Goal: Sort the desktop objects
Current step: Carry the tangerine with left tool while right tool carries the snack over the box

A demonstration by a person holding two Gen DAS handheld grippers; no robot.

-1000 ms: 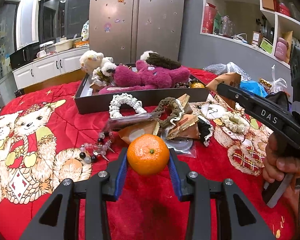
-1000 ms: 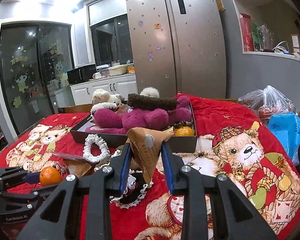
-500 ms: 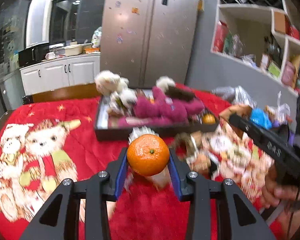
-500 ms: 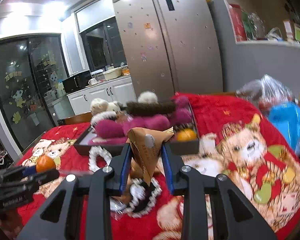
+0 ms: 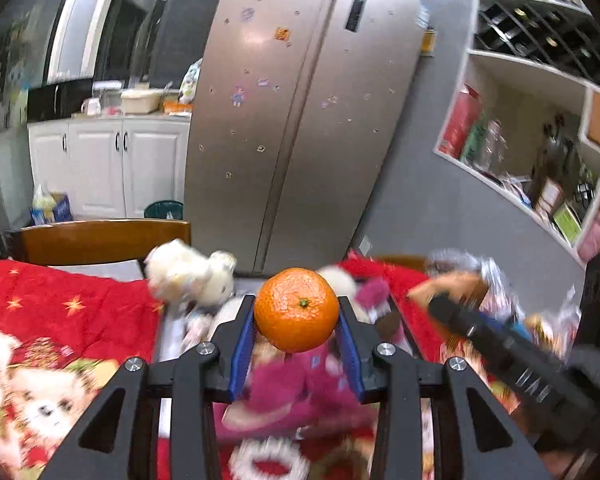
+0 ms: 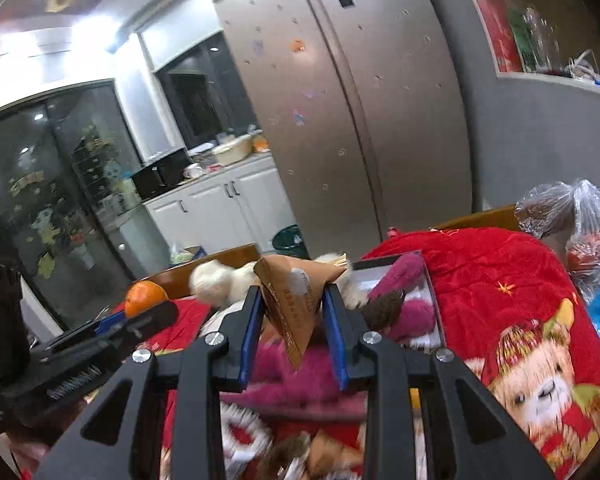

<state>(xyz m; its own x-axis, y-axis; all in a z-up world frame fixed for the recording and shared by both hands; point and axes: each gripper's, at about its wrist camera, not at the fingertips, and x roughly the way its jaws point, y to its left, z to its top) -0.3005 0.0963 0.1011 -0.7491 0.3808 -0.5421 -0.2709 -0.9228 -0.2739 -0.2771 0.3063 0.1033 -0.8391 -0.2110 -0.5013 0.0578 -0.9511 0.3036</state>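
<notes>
— What have you got in each hand?

— In my left gripper point(image 5: 296, 320) an orange point(image 5: 296, 309), pinched between the blue pads point(image 5: 242, 336) at the fingertips, stem end facing me. My right gripper point(image 6: 294, 320) is clamped narrow on a brown paper packet point(image 6: 296, 300), which stands point-down between its pads.

— And what lies beneath them?

— Just past the fingers, a pink plush toy point(image 5: 296, 392) (badly blurred), lying in the dark tray point(image 6: 430, 280) on the red bear-print cloth point(image 6: 500, 292). A white plush toy point(image 5: 192, 276) sits at the tray's far left end.

— Can each gripper see the other?

— Yes. From the right one, the orange point(image 6: 145, 298) shows low on the left, held up off the cloth. From the left, the packet point(image 5: 448, 284) shows at the right, blurred.

— Farther back?

— A wooden chair back point(image 5: 96, 238), then the steel fridge point(image 5: 300, 128).
</notes>
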